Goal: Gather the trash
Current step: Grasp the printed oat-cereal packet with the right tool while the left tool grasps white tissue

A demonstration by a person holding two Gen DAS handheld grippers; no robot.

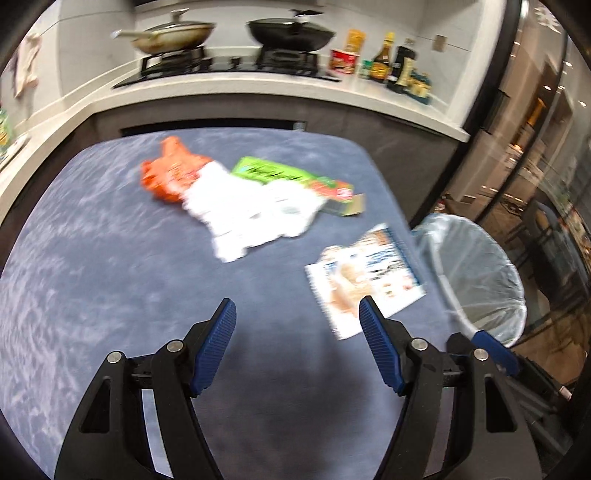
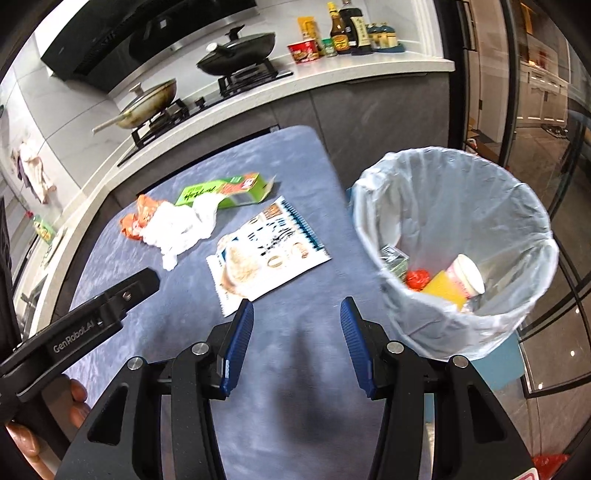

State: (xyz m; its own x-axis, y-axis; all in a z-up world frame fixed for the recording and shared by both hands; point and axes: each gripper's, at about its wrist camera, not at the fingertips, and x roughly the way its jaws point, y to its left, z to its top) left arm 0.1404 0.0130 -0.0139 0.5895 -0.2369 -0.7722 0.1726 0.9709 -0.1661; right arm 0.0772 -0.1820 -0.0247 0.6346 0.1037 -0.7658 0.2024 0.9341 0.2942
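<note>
On the blue-grey table (image 1: pixel 92 240) (image 2: pixel 288 162) lie an orange wrapper (image 1: pixel 171 173) (image 2: pixel 138 218), a crumpled white tissue (image 1: pixel 247 212) (image 2: pixel 181 229), a green box (image 1: pixel 295 179) (image 2: pixel 225 190) and a printed white snack bag (image 1: pixel 365 280) (image 2: pixel 266 254). My left gripper (image 1: pixel 297 314) is open and empty above the table, near the snack bag. My right gripper (image 2: pixel 297 314) is open and empty, just in front of the snack bag. The left gripper's body shows in the right wrist view (image 2: pixel 92 317). A bin (image 2: pixel 458 243) (image 1: pixel 476 273) with a clear liner stands right of the table, holding a cup and other trash.
A kitchen counter (image 1: pixel 258 83) behind the table carries a stove with two pans (image 2: pixel 236 55), sauce bottles (image 2: pixel 347 29) and a red cup. Glass doors (image 2: pixel 546 129) stand at the right.
</note>
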